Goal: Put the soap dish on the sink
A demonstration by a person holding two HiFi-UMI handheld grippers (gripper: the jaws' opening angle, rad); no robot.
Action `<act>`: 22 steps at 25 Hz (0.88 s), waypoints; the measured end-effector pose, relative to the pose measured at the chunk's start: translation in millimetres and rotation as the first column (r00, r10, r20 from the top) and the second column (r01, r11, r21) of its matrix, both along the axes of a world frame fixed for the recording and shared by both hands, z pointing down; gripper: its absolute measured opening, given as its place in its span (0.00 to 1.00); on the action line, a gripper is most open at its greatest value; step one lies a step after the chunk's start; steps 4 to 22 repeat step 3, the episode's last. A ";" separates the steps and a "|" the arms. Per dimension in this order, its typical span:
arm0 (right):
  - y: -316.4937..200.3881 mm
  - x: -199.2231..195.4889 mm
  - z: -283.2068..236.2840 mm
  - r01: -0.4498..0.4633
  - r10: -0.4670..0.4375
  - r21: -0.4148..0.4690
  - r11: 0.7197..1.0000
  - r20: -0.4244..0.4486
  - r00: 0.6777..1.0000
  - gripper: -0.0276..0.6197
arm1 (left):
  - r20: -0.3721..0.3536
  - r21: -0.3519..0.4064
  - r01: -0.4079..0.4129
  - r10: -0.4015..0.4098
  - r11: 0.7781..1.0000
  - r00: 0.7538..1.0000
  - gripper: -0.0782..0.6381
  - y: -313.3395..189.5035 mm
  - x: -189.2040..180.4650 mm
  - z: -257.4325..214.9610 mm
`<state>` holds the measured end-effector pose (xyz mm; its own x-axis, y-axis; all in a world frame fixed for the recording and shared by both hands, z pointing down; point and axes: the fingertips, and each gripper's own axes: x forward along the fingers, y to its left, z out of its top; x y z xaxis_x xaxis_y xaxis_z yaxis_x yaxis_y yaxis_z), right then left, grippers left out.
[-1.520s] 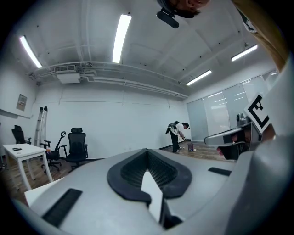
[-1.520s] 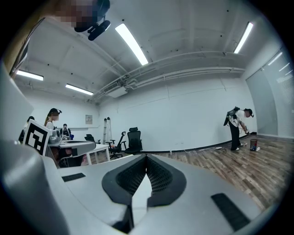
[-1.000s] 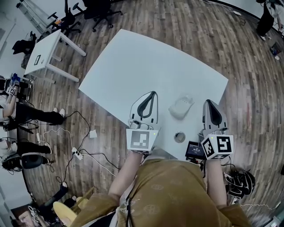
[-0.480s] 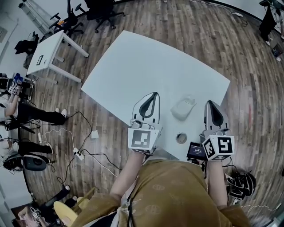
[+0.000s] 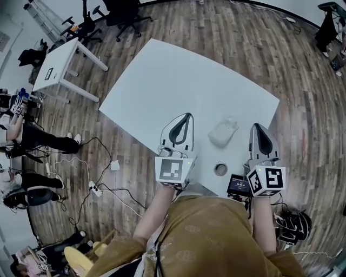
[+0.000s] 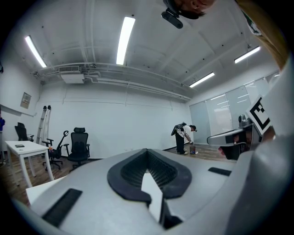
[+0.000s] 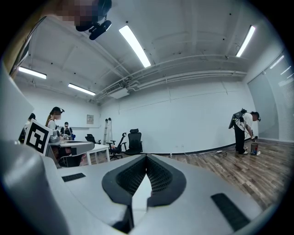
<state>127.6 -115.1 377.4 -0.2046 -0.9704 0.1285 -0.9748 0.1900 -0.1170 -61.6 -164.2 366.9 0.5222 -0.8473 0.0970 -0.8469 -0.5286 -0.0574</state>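
On the white table [image 5: 178,81], between my two grippers, lies the white soap dish [image 5: 222,132]. My left gripper [image 5: 188,115] is just left of it, shut and empty, its tip level with the dish. To the right of the dish my right gripper [image 5: 254,126] is also shut with nothing in it. Neither one touches the dish. In the left gripper view the black pads [image 6: 158,167] meet at the tip of the left gripper [image 6: 147,150]. The right gripper view shows the right gripper [image 7: 147,157] shut the same way. No sink shows in any view.
A small round metal piece [image 5: 220,169] lies near the table's front edge. Beside it sits a black device [image 5: 238,184]. A second white table [image 5: 57,62] and office chairs [image 5: 121,13] stand at the back left. Cables [image 5: 94,184] run over the wooden floor. People stand at the room's edges.
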 end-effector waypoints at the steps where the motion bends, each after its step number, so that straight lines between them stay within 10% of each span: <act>1: 1.0 -0.6 0.3 0.001 -0.001 0.001 1.000 0.000 1.000 0.06 | 0.001 0.001 0.000 0.000 1.000 1.000 0.12 1.0 -0.3 0.0; 22: 3.0 -1.8 0.6 0.001 -0.001 0.002 1.000 0.002 1.000 0.06 | 0.001 0.002 -0.002 0.002 1.000 1.000 0.12 3.0 -0.8 -0.1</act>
